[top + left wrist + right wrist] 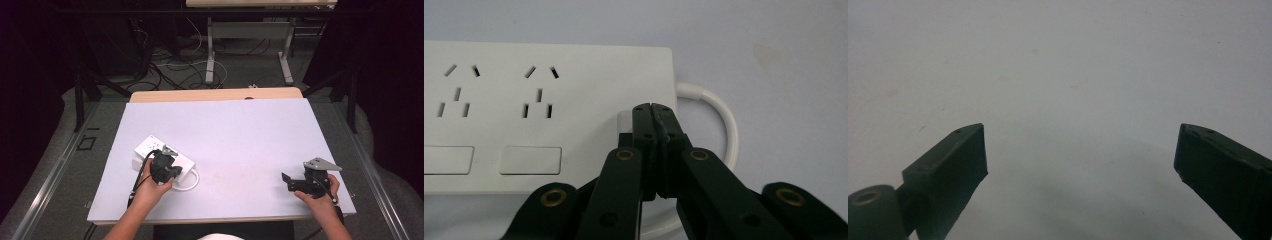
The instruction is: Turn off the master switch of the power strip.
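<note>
High view is showing me, nearest the bottom edge, both forearms coming in over the worktop (pixel 240 130), which is lying under a pale cover. My left hand (pixel 150 187) is holding the left gripper (pixel 172 172) down over the near right end of the white power strip (pixel 150 147), and my right hand (pixel 320 197) is holding the right gripper (pixel 286 179) just above bare cover at the right, well apart from the strip.

In the left gripper view I am seeing the left gripper (pixel 653 107) with its jaws pressed together, nothing pinched between them, their tips sitting over the strip's end by a small raised white square (pixel 624 120); whether they are touching it I cannot tell. The power strip (pixel 574 70) is lying flat with two socket groups and two rectangular buttons showing, and its white cord (pixel 724 120) is looping out from the end and curving back toward me.

In the right gripper view the right gripper (pixel 1080 155) is standing spread wide, with nothing between the jaws and pale cover beyond them.

Farther off in the high view, the strip is lying aslant on the left part of the worktop, and beyond the far edge cables (pixel 175 65) are trailing across the floor around grey table legs (pixel 210 60).
</note>
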